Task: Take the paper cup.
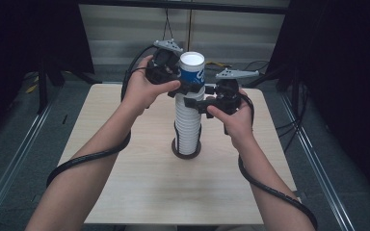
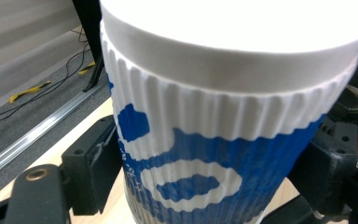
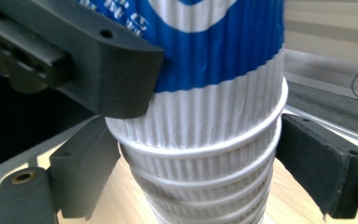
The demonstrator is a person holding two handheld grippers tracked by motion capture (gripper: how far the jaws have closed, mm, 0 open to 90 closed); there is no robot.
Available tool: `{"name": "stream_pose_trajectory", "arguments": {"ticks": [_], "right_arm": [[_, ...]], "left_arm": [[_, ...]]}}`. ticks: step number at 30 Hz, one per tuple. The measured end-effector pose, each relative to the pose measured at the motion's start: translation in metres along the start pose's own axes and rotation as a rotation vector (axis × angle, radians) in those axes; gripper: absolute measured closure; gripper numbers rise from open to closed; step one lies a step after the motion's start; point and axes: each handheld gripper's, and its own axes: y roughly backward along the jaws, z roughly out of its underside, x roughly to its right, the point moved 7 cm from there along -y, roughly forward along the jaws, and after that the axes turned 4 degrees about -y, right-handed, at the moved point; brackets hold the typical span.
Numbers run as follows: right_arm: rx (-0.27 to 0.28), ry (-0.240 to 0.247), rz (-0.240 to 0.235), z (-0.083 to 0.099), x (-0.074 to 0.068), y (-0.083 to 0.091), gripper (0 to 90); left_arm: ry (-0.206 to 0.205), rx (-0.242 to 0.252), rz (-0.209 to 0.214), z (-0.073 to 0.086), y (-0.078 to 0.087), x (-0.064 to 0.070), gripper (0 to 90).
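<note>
A tall stack of white ribbed paper cups (image 1: 188,127) stands on a dark round base (image 1: 175,150) at the table's middle. On top sits a blue-and-white ribbed cup (image 1: 191,72) with a white lid. My left gripper (image 1: 191,87) is shut on this top cup (image 2: 205,140), one jaw pressed to each side. Just below, my right gripper (image 1: 192,103) is shut on the stack (image 3: 200,154), its jaws against the upper white rims. In the right gripper view, a jaw of the left gripper (image 3: 98,60) presses the blue cup (image 3: 214,46).
The light wooden table (image 1: 125,192) carries just the stack. Black cables (image 1: 86,159) trail from both grippers along the forearms. Metal floor rails (image 1: 14,159) run on either side, and dark curtains hang left and right.
</note>
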Motion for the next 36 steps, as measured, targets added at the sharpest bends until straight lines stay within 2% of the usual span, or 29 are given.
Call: {"name": "stream_pose_trajectory", "arguments": {"ticks": [3,6,15,18,19,20,21,24,26,30,31,36], "right_arm": [[-0.022,0.037,0.032,0.0,-0.002,-0.001,13.8],[-0.02,0.052,0.03,0.0,-0.002,-0.001,14.0],[-0.023,0.062,0.032,0.001,-0.002,0.0,14.4],[-0.025,0.061,0.034,0.001,-0.002,0.0,14.5],[-0.026,0.06,0.036,0.001,-0.002,0.0,14.5],[-0.026,0.06,0.036,0.001,-0.002,0.0,14.5],[-0.019,0.063,0.034,0.002,-0.001,0.0,14.5],[-0.018,0.064,0.034,0.002,-0.001,0.0,14.5],[-0.019,0.065,0.035,0.002,-0.002,0.0,14.5],[-0.018,0.064,0.038,0.002,-0.002,0.0,14.4],[-0.017,0.061,0.037,0.002,-0.002,0.0,14.4],[-0.018,0.061,0.038,0.002,-0.002,0.0,14.4]], "left_arm": [[0.012,-0.01,-0.003,-0.001,0.0,-0.001,19.1],[0.013,-0.017,-0.007,-0.001,0.001,-0.001,19.3],[0.012,-0.029,-0.011,-0.003,0.001,-0.001,19.5],[0.021,-0.014,-0.015,-0.005,0.001,0.0,19.8],[0.026,0.018,-0.019,-0.009,0.006,0.0,20.9],[0.026,0.018,-0.019,-0.009,0.006,0.0,21.5],[0.035,0.058,-0.018,-0.016,0.012,-0.001,22.5],[0.032,0.054,-0.017,-0.019,0.016,-0.001,22.8],[0.013,0.032,-0.025,-0.02,0.019,0.0,22.8],[0.012,0.044,-0.031,-0.021,0.021,0.0,22.7],[0.023,0.054,-0.028,-0.02,0.02,0.0,22.7],[0.017,0.068,-0.024,-0.014,0.014,0.0,21.1]]}}
